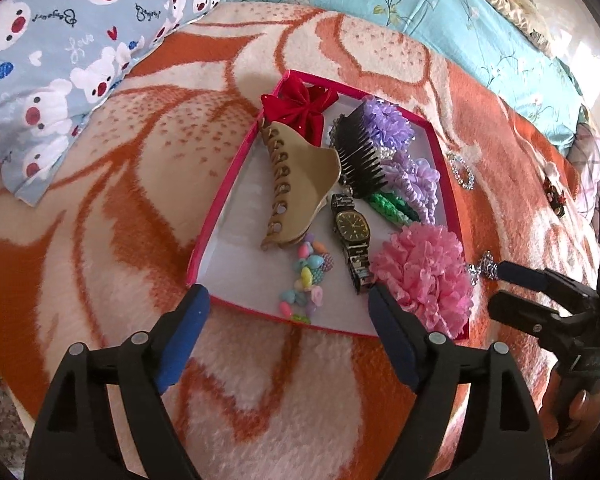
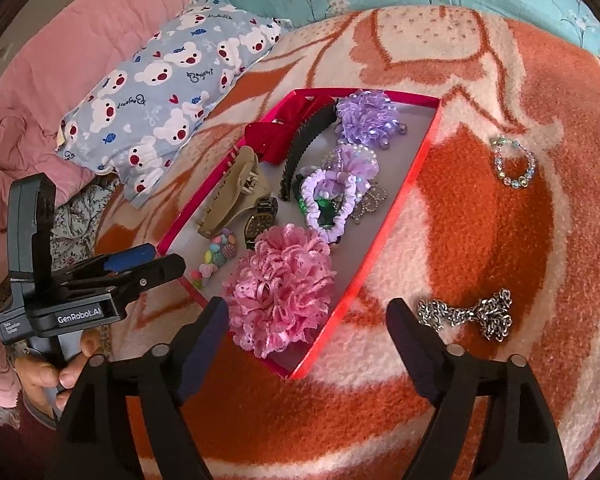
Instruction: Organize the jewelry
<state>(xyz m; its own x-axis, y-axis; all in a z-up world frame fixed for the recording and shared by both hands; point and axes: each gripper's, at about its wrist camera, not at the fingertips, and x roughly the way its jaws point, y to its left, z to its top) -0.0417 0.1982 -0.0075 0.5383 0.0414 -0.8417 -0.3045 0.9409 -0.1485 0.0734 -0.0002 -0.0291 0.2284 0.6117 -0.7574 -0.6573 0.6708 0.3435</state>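
Note:
A red-rimmed tray [image 1: 446, 148] [image 2: 420, 160] lies on the blanket and holds a beige claw clip [image 1: 300, 180], a red bow [image 1: 300, 106], a black comb [image 1: 358, 152], purple scrunchies [image 1: 414, 178], a watch [image 1: 352, 228], coloured beads [image 1: 306, 276] and a pink flower scrunchie [image 1: 424, 276] [image 2: 280, 288]. My left gripper [image 1: 288, 312] is open and empty over the tray's near edge. My right gripper [image 2: 308, 328] is open and empty above the tray's near corner. A silver chain [image 2: 468, 314] and a bead bracelet [image 2: 514, 162] lie on the blanket right of the tray.
An orange and cream blanket [image 1: 140, 184] covers the bed. A bear-print pillow [image 1: 52, 60] lies at left, a teal floral quilt [image 1: 440, 8] behind, a pink quilt [image 2: 60, 48] far left. A small dark clip [image 1: 554, 196] lies at the far right.

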